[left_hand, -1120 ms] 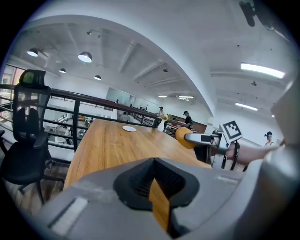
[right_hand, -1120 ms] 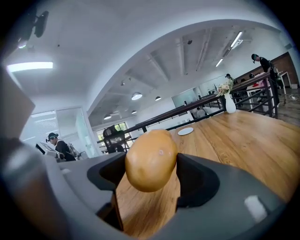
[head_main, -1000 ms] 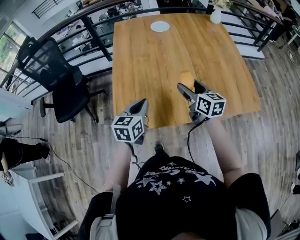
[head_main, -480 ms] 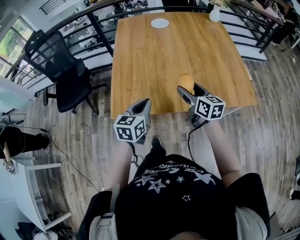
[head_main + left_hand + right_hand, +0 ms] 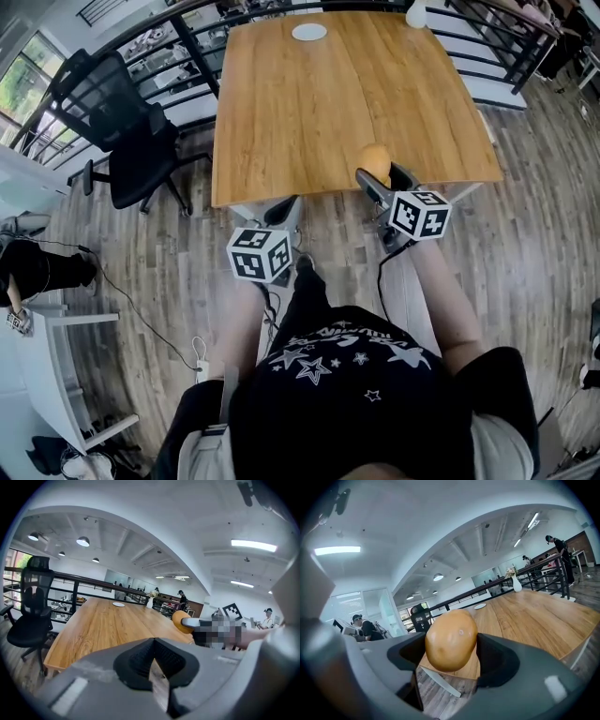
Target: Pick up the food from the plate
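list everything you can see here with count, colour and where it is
table: 1, light wood, ahead of the person
plate: 1, white, far edge of the table
vase: 1, white, far right corner of the table
office chair: 1, black, left of the table
railing: 1, black, beyond the table
potato: 1, yellow-brown, held up by the table's near edge
left gripper: 1, grey, shut, empty
right gripper: 1, grey, shut on the potato
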The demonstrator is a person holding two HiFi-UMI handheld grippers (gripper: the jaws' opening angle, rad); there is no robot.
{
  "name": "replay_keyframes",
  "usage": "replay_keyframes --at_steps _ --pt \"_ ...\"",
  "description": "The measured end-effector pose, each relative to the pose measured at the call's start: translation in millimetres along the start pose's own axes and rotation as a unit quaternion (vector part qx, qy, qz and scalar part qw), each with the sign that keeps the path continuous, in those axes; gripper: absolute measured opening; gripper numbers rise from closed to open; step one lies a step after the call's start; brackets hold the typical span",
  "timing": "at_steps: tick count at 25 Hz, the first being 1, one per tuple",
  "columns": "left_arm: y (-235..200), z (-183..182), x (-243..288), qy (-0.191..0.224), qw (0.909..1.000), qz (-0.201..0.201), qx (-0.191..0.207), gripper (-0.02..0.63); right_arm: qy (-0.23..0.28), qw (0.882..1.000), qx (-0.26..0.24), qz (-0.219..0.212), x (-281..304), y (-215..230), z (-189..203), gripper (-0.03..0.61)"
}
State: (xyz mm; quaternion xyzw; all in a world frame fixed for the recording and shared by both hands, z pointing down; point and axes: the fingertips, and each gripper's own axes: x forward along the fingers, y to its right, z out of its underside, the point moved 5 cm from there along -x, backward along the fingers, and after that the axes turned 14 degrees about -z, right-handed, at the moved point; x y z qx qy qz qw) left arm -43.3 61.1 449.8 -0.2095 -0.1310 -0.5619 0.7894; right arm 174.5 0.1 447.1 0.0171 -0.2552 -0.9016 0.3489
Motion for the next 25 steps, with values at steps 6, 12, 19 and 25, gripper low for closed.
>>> replay_keyframes --at_steps 6,12,19,25 --pt "33 34 -33 -0.001 1.0 0.008 0.002 0.002 0.003 1.0 -0.002 0.004 -54 -19 30 0.339" --pt "48 48 -48 -0.005 0.9999 0.013 0.002 0.002 0.0 1.0 -0.003 0.001 -79 -31 42 0.339" --pt "60 61 -68 -0.007 0.9999 0.01 0.004 0.002 -0.003 1.0 0.002 0.002 -97 -42 56 0.339" --pt "62 73 -80 -0.005 1.0 -0.001 -0.001 0.002 -0.01 1.0 -0.008 -0.011 -102 -52 66 0.339"
